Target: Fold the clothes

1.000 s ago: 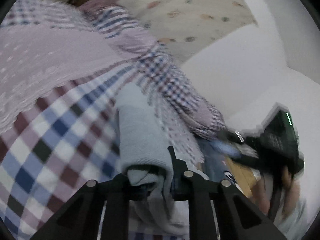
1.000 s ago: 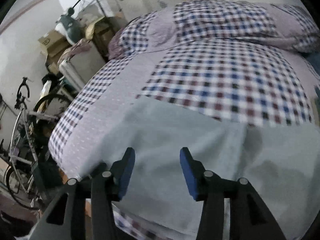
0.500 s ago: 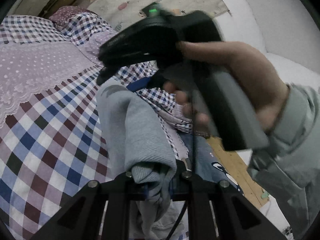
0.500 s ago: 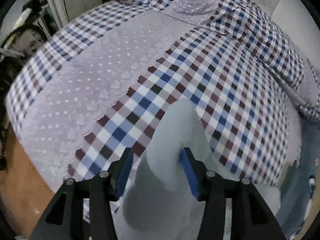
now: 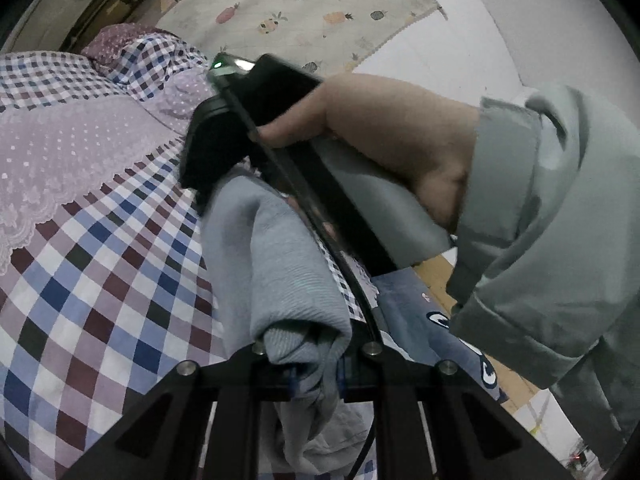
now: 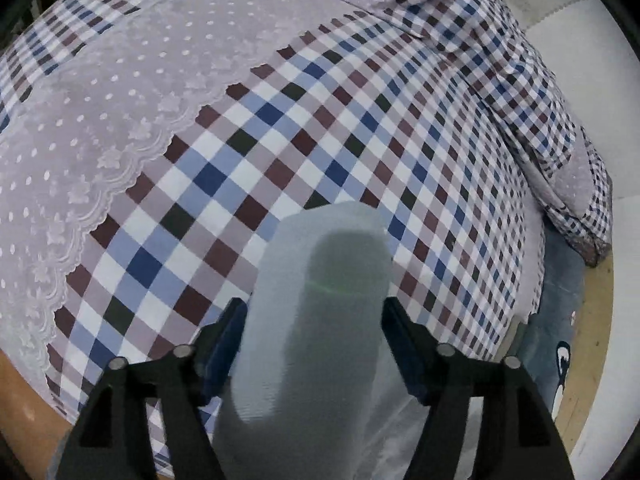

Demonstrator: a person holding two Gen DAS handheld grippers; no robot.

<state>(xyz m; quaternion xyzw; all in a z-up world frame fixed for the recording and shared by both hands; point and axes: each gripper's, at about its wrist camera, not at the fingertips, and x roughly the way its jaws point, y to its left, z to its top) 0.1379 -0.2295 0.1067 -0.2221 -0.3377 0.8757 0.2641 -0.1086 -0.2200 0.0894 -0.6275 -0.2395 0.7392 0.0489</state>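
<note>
Garment [image 5: 280,264]: pale grey-blue, fine ribbed knit. Bed cover [image 6: 320,112]: checks of blue, maroon, white and black, with a lilac panel [image 6: 120,92] dotted white, scalloped edge. Sleeve [image 5: 552,240]: grey-green. Wall cloth [image 5: 304,4]: cream, pineapple print.

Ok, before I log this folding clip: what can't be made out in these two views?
- Left wrist view: the left hand-held gripper pads are buried in the light blue garment they clamp.
- Left wrist view: the right hand-held gripper's fingertips are hidden behind its own body and the garment; the hand and sleeve block the bed beyond.
- Right wrist view: whether the right hand-held gripper pads touch the garment is unclear; the fold's lower part is cut off by the frame edge.
</note>
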